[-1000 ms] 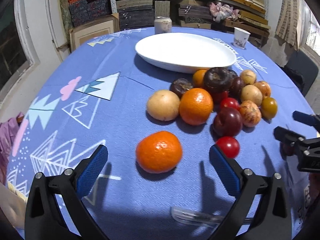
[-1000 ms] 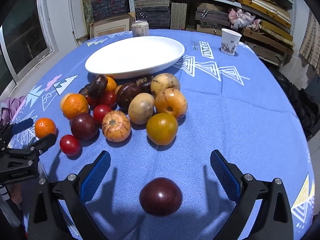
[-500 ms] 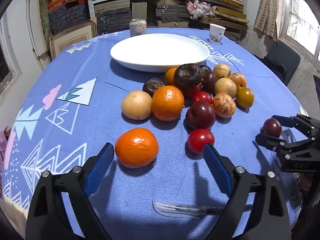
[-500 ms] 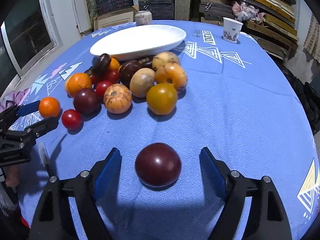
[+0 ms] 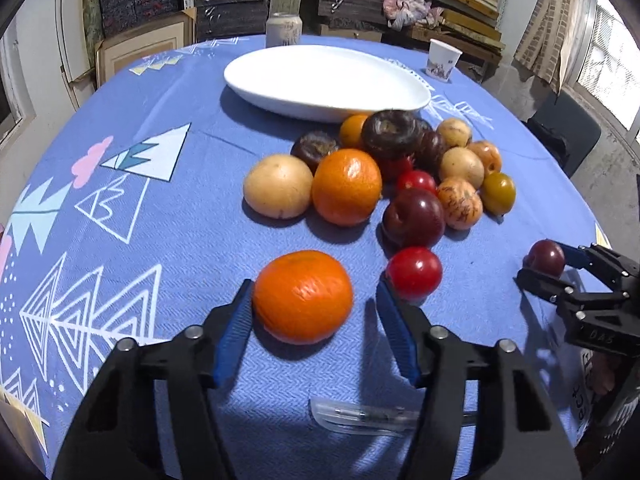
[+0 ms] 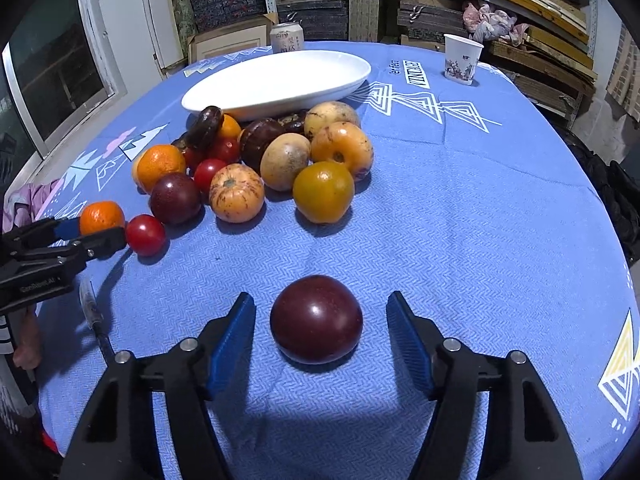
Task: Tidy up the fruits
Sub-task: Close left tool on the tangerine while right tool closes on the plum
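White plate point(image 5: 328, 80) — one. Behind the plate: one can point(image 5: 283, 30) and one paper cup point(image 5: 442, 58) are counted. In front of the plate: oranges point(image 5: 304, 296), three; small red fruits point(image 5: 414, 272), at least three; dark fruits point(image 5: 414, 216) partly hidden — number not settled.

Orange point(image 5: 303, 295) between left tool point(image 5: 316, 320) pads

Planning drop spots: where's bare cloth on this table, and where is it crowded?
Free: the blue tablecloth right of the fruit pile, up to the paper cup; also the patterned stretch left of the pale round fruit. The white oval dish is empty. Crowded: the pile against the dish's near rim.
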Motion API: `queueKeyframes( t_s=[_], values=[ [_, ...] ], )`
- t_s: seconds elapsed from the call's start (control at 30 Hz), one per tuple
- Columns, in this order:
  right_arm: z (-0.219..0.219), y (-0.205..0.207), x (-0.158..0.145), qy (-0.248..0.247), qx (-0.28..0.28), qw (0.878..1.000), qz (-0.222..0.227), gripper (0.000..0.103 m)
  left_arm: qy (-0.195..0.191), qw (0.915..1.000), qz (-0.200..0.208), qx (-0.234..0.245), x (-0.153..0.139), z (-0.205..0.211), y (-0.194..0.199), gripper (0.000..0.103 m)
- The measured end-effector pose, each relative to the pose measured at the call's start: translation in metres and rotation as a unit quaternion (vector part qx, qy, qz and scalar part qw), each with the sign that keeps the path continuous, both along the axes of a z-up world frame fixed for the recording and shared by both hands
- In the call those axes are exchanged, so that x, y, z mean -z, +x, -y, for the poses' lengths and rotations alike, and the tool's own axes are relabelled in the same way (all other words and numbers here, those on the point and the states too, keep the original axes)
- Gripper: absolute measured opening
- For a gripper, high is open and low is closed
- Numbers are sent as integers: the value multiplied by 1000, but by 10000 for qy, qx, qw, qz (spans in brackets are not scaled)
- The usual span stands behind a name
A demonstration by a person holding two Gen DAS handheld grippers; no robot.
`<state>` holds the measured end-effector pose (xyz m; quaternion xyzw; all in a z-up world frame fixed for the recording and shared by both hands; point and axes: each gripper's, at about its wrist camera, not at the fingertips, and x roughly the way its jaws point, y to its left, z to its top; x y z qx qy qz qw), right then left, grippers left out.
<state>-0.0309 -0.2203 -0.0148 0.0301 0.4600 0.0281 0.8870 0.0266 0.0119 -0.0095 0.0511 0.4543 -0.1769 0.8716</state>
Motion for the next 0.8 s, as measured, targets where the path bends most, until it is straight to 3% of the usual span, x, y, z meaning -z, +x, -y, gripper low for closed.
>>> queueKeyframes(
  t_s=[0.27,0.5,0.8],
  values=[
    [-7,0,1,-301,-29,9995,-7,64,143,9997,162,-80,-2,1,-4,46],
    [2,-5,0,-164,71,9998,42,46,194,9994,231,-138,-3,0,-7,45],
    [1,-14,-1,-242,-67,9997,24,44,150,9990,337,-239,-7,-5,-9,44]
  ],
)
